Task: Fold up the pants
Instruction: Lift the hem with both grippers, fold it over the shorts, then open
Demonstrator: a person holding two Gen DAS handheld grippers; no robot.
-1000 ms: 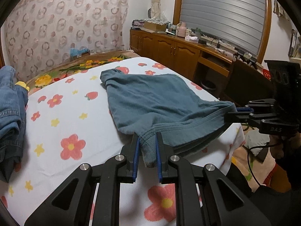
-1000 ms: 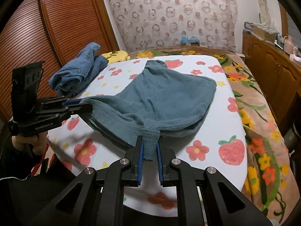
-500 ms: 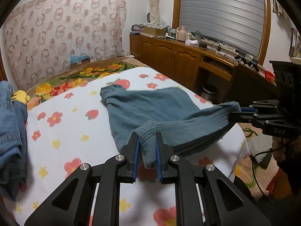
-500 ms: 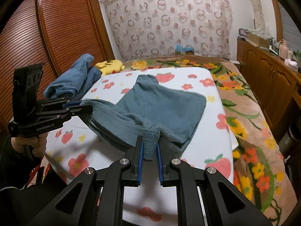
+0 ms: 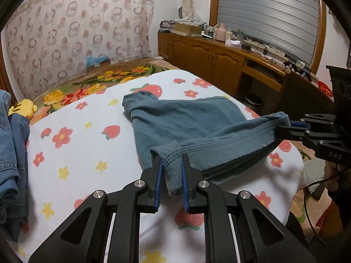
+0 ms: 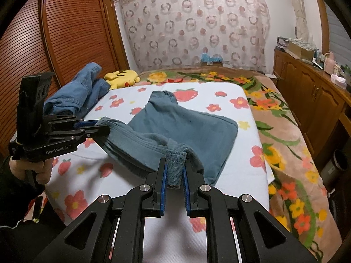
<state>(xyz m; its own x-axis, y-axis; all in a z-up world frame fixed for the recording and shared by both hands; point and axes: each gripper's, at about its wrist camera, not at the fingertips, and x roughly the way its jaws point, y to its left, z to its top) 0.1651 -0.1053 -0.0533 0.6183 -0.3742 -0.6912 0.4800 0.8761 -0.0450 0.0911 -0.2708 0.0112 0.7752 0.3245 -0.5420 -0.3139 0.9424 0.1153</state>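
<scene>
Teal pants [image 5: 188, 118] lie on the flowered bed sheet [image 5: 83, 157], their far end flat and their near edge lifted. My left gripper [image 5: 171, 171] is shut on one corner of the ribbed near edge. My right gripper [image 6: 174, 171] is shut on the other corner and also shows in the left wrist view [image 5: 291, 123]. The left gripper shows in the right wrist view [image 6: 94, 123]. The near edge hangs stretched between them above the bed. The pants show in the right wrist view [image 6: 193, 127].
Blue jeans [image 6: 81, 92] and a yellow plush toy [image 6: 122, 76] lie at the bed's left side. A wooden cabinet [image 5: 215, 59] with clutter runs along the right. A slatted wardrobe [image 6: 65, 32] stands on the left. A flowered blanket [image 6: 285, 131] covers the bed's right edge.
Both grippers have risen and carried the near edge of the pants up and toward the far end. More of the pants is off the sheet.
</scene>
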